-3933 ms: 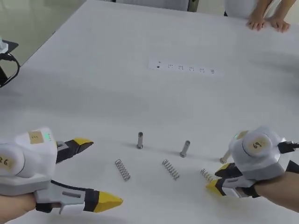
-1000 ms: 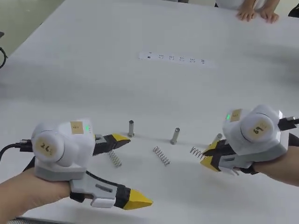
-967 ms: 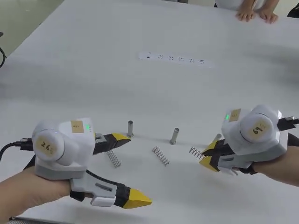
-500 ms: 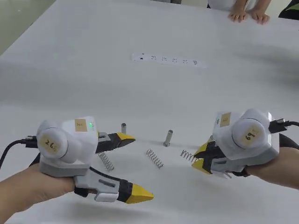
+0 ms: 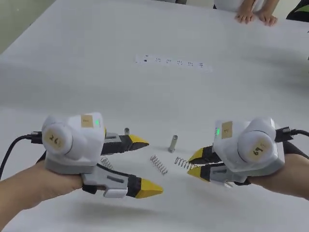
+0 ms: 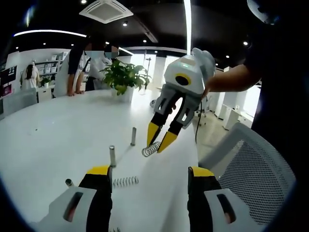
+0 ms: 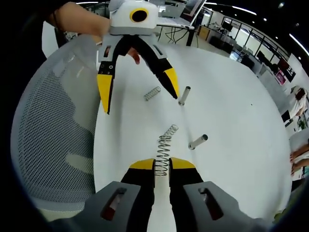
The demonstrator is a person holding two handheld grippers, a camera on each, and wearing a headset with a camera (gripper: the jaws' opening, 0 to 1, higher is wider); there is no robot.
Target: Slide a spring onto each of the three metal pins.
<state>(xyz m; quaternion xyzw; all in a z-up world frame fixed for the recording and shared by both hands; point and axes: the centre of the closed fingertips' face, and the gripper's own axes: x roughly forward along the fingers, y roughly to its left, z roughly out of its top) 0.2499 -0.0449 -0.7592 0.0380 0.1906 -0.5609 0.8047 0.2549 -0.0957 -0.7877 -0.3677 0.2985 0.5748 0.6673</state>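
in the head view the left gripper (image 5: pixel 152 166) hides most of one spring (image 5: pixel 105 162) and the foot of a pin (image 5: pixel 126 131); marks on the white strip (image 5: pixel 172 62) are too small to read.

Head view sits high, looking forward and down across the counter (image 5: pixel 159 29), with both grippers close below. Left gripper view rides low over the counter, facing the right gripper (image 6: pixel 154 146) just ahead. Right gripper view, rolled, looks past its clamped spring (image 7: pixel 163 145) back at the left gripper (image 7: pixel 141 104). All three share the pins (image 5: pixel 173 143) in between.
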